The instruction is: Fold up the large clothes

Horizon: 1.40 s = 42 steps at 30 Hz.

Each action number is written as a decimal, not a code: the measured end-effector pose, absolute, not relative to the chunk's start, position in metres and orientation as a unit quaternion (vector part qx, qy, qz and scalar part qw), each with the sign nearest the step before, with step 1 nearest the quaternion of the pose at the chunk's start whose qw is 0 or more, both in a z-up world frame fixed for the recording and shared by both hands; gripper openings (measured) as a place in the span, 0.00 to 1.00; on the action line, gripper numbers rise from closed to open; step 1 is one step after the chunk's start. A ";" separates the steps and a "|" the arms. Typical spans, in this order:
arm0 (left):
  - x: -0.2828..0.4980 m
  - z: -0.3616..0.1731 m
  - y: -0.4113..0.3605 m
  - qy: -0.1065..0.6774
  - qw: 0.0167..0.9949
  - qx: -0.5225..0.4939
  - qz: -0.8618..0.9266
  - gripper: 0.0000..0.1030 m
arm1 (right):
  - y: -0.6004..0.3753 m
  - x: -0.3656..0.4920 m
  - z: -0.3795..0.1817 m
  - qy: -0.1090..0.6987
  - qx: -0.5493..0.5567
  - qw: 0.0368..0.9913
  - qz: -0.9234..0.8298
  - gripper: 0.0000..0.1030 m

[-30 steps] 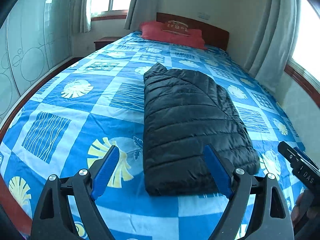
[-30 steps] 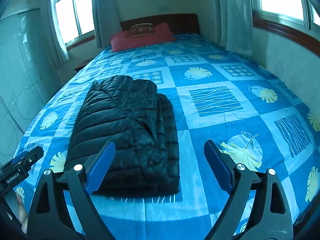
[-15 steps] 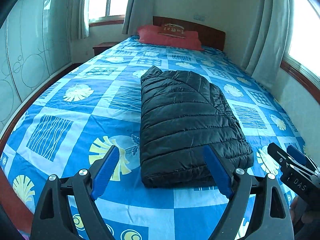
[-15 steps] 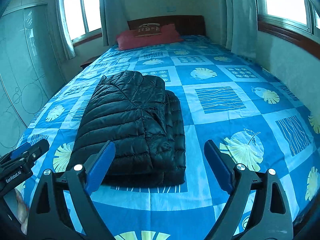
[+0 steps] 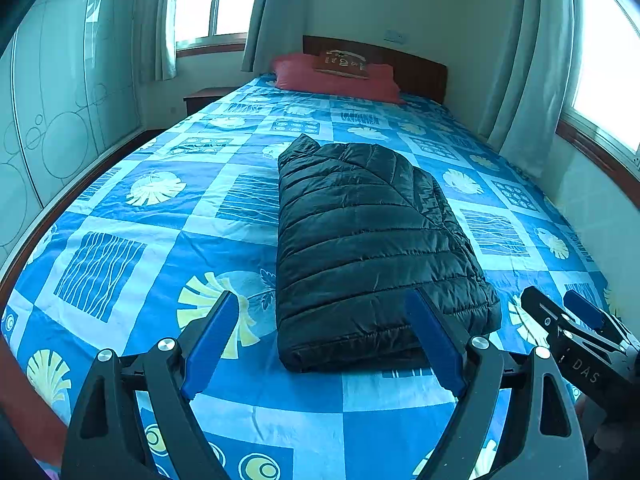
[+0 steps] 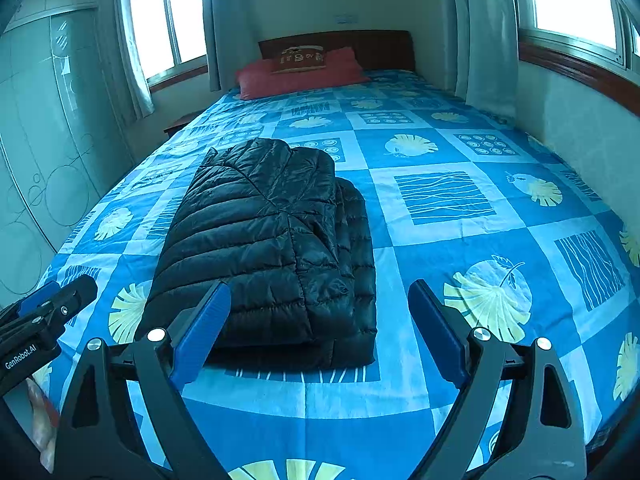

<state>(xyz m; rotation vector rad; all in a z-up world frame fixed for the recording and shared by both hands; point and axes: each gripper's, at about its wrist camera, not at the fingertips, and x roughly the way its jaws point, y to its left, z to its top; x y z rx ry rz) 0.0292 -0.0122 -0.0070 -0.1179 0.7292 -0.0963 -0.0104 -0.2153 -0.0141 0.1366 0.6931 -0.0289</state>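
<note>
Left wrist view: the left gripper [image 5: 322, 340] hangs over the foot of the bed with its jaws spread wide and nothing between the blue pads [image 5: 208, 344]. The black quilted puffer jacket [image 5: 372, 240] lies folded into a long, thick bundle on the blue patchwork bedspread with leaf and wave squares [image 5: 132, 248], lengthwise toward the headboard, roughly mid-bed. Its near end sits just beyond the fingertips, not touched by them. The right gripper [image 5: 576, 328] shows at the lower right edge, clear of the jacket. A red pillow [image 5: 304, 76] with a small brown cushion [image 5: 344, 65] on it lies against the dark wooden headboard [image 5: 416, 68]. Curtained windows stand left and right.

Right wrist view: the right gripper [image 6: 320, 336] also has its jaws wide apart and empty. The jacket [image 6: 272, 232] lies left of centre on the bedspread [image 6: 460, 248]; its stacked folded layers show along the right side. The left pad overlaps the jacket's near corner in the picture; contact cannot be told. The left gripper [image 6: 52, 300] enters from the left edge, beside the jacket, apart from it. A frosted wardrobe door with circle pattern [image 6: 48, 168] fills the left wall.
</note>
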 end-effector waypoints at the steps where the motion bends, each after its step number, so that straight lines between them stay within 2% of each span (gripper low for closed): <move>1: 0.029 -0.007 -0.013 0.356 0.932 -0.057 -0.046 0.83 | -0.215 -0.011 -0.014 0.338 0.067 0.939 -0.013 0.87; 42: 0.020 -0.003 -0.011 0.348 0.935 -0.055 -0.042 0.83 | -0.210 -0.017 -0.009 0.330 0.066 0.942 -0.009 0.88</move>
